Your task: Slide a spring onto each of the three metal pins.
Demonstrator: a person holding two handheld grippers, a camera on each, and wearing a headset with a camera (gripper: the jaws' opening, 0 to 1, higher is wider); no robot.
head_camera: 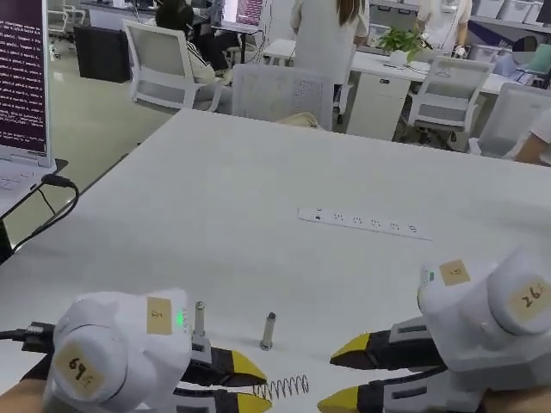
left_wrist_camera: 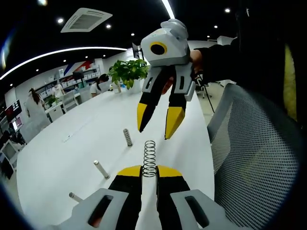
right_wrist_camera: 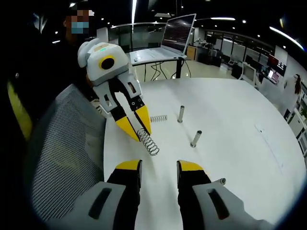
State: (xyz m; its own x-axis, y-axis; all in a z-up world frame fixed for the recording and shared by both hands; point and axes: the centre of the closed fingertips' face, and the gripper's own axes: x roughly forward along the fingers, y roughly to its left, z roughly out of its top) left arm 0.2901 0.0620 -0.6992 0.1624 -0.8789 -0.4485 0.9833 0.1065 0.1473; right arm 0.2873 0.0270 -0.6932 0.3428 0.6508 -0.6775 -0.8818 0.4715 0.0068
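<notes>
On white office table (head_camera: 258,189), pins (head_camera: 268,331), power strip (head_camera: 362,222)

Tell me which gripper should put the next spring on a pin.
Left: the left gripper pinches a spring in its fingers, pins close ahead; the right gripper is open and empty.

Open-plan office, seen from a large white counter (head_camera: 258,189).
Desks (head_camera: 379,99) and white swivel chairs (head_camera: 168,69) are ranged along the far side, where people (head_camera: 327,34) are seated or standing. A potted plant (head_camera: 398,40), a lit screen (head_camera: 21,77) at the left, a power strip (head_camera: 362,223), ceiling light strips (left_wrist_camera: 169,8) and an air vent (left_wrist_camera: 86,20) are also shown.
</notes>
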